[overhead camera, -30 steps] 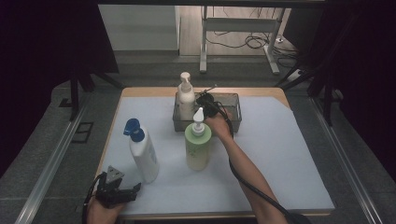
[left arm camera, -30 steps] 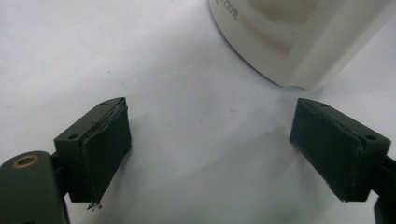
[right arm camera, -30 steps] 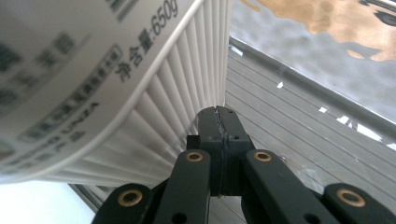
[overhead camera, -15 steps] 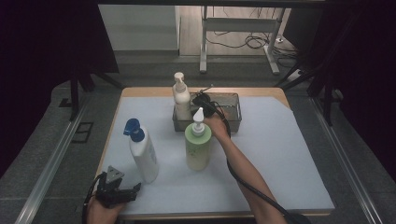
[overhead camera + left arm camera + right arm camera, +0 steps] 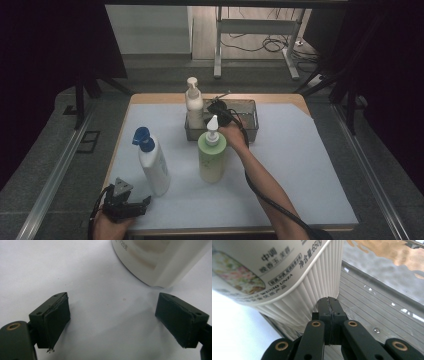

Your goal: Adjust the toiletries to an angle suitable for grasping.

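Since a second ago, the cream pump bottle point(image 5: 194, 105) has tilted at the basket's point(image 5: 250, 131) left end, nudged by the right gripper point(image 5: 329, 305) with jaws closed and empty. Top-heavy, slick; grasp its ribbed body.

- Your tray point(image 5: 250, 131) sits at the far middle of the table point(image 5: 310, 165).
- The pump bottle point(image 5: 194, 102) stands at the tray's left end, tilted, its base at the tray's edge.
- Your right tongs point(image 5: 216, 106) are just right of that bottle, over the tray, pressed against its side.
- A second pump bottle point(image 5: 211, 155) stands upright just in front of the tray.
- A third bottle point(image 5: 151, 162) stands to its left, nearer you.
- Your left tongs point(image 5: 134, 206) rest at the near left edge, just in front of that third bottle.
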`<action>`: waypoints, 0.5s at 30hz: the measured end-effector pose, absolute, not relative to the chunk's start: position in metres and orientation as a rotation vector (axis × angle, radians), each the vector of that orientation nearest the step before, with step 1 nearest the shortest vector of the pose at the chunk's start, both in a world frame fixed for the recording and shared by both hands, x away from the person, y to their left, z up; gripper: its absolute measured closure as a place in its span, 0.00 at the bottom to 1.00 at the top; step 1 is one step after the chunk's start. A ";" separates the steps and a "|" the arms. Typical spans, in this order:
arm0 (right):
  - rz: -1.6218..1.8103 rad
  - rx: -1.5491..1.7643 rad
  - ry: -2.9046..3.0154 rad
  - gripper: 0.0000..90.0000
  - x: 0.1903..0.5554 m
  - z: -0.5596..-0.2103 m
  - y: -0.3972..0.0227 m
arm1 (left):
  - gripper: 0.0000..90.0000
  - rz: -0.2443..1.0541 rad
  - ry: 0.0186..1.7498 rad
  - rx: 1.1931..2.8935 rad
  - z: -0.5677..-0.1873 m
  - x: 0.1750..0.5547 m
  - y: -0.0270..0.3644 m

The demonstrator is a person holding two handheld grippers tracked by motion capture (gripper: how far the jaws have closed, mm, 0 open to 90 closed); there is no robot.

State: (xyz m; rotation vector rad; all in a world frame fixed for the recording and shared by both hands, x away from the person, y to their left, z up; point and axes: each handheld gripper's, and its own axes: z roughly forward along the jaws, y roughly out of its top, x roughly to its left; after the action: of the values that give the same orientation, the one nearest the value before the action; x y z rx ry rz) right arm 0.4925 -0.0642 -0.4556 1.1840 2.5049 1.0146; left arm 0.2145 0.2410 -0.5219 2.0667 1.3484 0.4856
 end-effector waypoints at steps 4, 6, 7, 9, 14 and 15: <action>1.056 1.166 2.525 0.99 0.490 -0.452 -0.062 | 0.13 0.486 1.348 2.067 -0.522 0.215 0.241; 1.041 1.142 2.521 0.99 0.487 -0.450 -0.059 | 0.13 0.487 1.347 2.068 -0.522 0.215 0.241; 1.027 1.132 2.518 0.99 0.487 -0.449 -0.058 | 0.13 0.487 1.347 2.068 -0.522 0.215 0.241; 1.033 1.134 2.521 0.99 0.487 -0.450 -0.059 | 0.13 0.488 1.347 2.069 -0.522 0.215 0.241; 1.050 1.142 2.523 0.95 0.487 -0.453 -0.062 | 0.13 0.488 1.347 2.069 -0.522 0.215 0.241; 1.033 1.128 2.513 0.91 0.487 -0.453 -0.063 | 0.13 0.488 1.347 2.068 -0.522 0.215 0.241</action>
State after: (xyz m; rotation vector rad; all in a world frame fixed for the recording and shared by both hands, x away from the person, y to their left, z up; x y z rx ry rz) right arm 0.4866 -0.0625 -0.4529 1.1283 2.5133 1.0329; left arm 0.2145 0.2410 -0.5219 2.0685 1.3469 0.4876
